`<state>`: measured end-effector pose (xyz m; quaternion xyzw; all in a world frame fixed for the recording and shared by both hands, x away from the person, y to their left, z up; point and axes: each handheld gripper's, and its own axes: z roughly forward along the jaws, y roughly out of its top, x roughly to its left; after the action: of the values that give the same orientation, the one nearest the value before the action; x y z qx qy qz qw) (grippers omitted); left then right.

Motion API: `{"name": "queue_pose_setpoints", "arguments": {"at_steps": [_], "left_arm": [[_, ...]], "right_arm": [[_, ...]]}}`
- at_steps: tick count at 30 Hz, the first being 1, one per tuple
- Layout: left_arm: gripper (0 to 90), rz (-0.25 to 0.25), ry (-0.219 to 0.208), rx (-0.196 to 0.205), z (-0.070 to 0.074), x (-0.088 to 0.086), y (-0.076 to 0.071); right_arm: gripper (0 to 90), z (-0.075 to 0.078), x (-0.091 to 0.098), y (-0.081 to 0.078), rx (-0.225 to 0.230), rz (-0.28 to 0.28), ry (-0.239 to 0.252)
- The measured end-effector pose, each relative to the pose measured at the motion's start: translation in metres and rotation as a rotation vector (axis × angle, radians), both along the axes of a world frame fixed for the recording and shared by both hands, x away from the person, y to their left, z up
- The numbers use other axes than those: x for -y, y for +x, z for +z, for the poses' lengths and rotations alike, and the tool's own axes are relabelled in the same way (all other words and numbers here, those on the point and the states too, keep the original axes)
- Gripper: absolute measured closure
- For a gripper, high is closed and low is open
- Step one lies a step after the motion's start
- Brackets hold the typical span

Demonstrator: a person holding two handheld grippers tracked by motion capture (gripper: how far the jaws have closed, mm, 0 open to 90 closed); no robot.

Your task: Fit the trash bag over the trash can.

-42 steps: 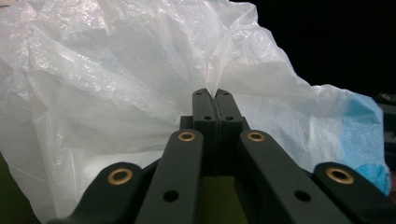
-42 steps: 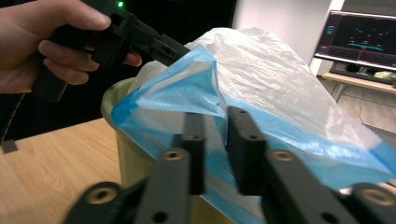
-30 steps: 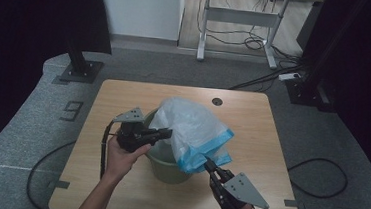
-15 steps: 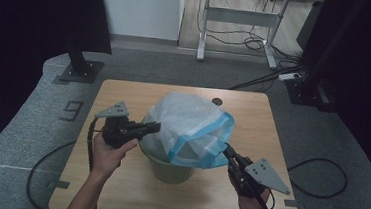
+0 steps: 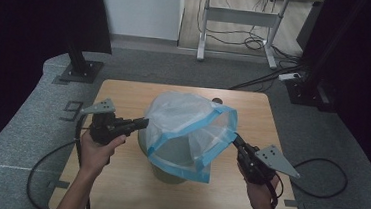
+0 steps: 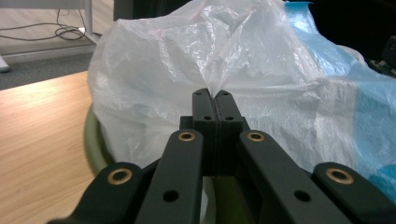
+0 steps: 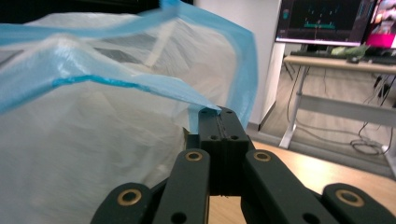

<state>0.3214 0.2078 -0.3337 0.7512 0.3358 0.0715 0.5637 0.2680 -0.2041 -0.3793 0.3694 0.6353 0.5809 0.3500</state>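
Observation:
A thin white plastic bag [image 5: 187, 122] with a blue rim [image 5: 210, 136] is stretched wide above an olive-green bin [image 5: 168, 172] in the middle of the wooden table [image 5: 116, 189]. My left gripper [image 5: 144, 123] is at the bag's left side, jaws shut on a pinch of the white film [image 6: 219, 84]. My right gripper [image 5: 234, 137] is at the bag's right side, jaws shut on the blue rim [image 7: 196, 100]. The bag's mouth faces the person. The bin's green rim [image 6: 91, 140] shows under the bag in the left gripper view.
A cable [image 5: 328, 171] trails off the table's right edge and another cable [image 5: 42, 173] hangs off the left. A desk [image 5: 240, 18] with cables under it stands behind the table. A monitor [image 7: 327, 21] is on a desk in the right gripper view.
Both grippers have moved apart, the left one to the left and the right one to the right, and slightly up. The bag has been pulled wider open over the bin.

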Motion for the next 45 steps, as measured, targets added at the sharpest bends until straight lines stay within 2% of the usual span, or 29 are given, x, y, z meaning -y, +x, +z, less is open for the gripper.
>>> {"name": "queue_pose_setpoints", "arguments": {"at_steps": [4, 11, 18, 21, 24, 27, 31, 33, 37, 40, 45], "left_arm": [[88.9, 0.012, -0.022, -0.005, -0.002, -0.011, 0.0], [88.8, 0.033, -0.019, -0.024, -0.008, -0.024, 0.001], [88.3, 0.032, -0.014, -0.052, -0.018, -0.024, 0.006], [88.2, 0.03, -0.01, -0.06, -0.022, -0.022, 0.007], [87.9, 0.036, -0.008, -0.059, -0.023, -0.018, 0.007], [87.0, 0.034, -0.002, -0.059, -0.024, -0.013, 0.006], [87.0, 0.023, 0.006, -0.055, -0.024, -0.007, 0.006], [87.0, 0.021, 0.005, -0.055, -0.025, -0.004, 0.006], [87.0, 0.024, 0.01, -0.054, -0.025, 0.0, 0.007], [87.0, 0.026, 0.017, -0.051, -0.025, 0.004, 0.008], [86.9, 0.019, 0.023, -0.049, -0.025, 0.01, 0.008]], "right_arm": [[89.0, -0.003, 0.004, 0.007, -0.03, 0.004, -0.002], [89.0, -0.013, 0.014, 0.019, -0.071, -0.027, -0.005], [88.8, -0.033, 0.023, 0.028, -0.113, -0.051, 0.005], [79.4, -0.037, 0.022, 0.028, -0.111, -0.041, 0.014], [64.2, -0.037, 0.02, 0.022, -0.108, -0.004, 0.036], [50.1, -0.035, 0.016, 0.007, -0.081, 0.013, 0.028], [46.0, -0.039, 0.016, -0.014, -0.057, 0.07, -0.003], [44.3, -0.043, 0.017, -0.02, -0.049, 0.077, -0.017], [43.7, -0.047, 0.02, -0.033, -0.048, 0.093, -0.002], [43.8, -0.05, 0.02, -0.04, -0.051, 0.086, 0.013], [43.3, -0.052, 0.017, -0.05, -0.044, 0.099, 0.016]]}}
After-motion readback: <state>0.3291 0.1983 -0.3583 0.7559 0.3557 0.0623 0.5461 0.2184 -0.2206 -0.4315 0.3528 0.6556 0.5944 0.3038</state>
